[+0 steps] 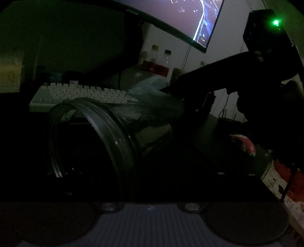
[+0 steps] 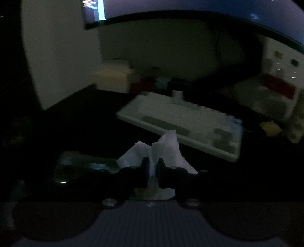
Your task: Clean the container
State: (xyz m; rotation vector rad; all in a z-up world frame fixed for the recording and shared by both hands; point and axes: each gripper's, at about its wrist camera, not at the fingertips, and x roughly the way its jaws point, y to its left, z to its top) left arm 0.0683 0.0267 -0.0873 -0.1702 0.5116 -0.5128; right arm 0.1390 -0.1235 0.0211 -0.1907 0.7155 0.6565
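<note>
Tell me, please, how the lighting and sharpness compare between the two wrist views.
Left wrist view: very dim but fairly sharp; the monitor and a green LED glow, and the clear container catches faint highlights. Right wrist view: equally dark, with the keyboard smeared by blur; only the white tissue in the right gripper stands out.

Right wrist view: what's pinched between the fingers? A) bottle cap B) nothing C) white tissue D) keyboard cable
C: the right gripper has its jaws closed on a crumpled white tissue, which sticks up above the fingertips, with the white keyboard lying on the desk behind it.
</note>
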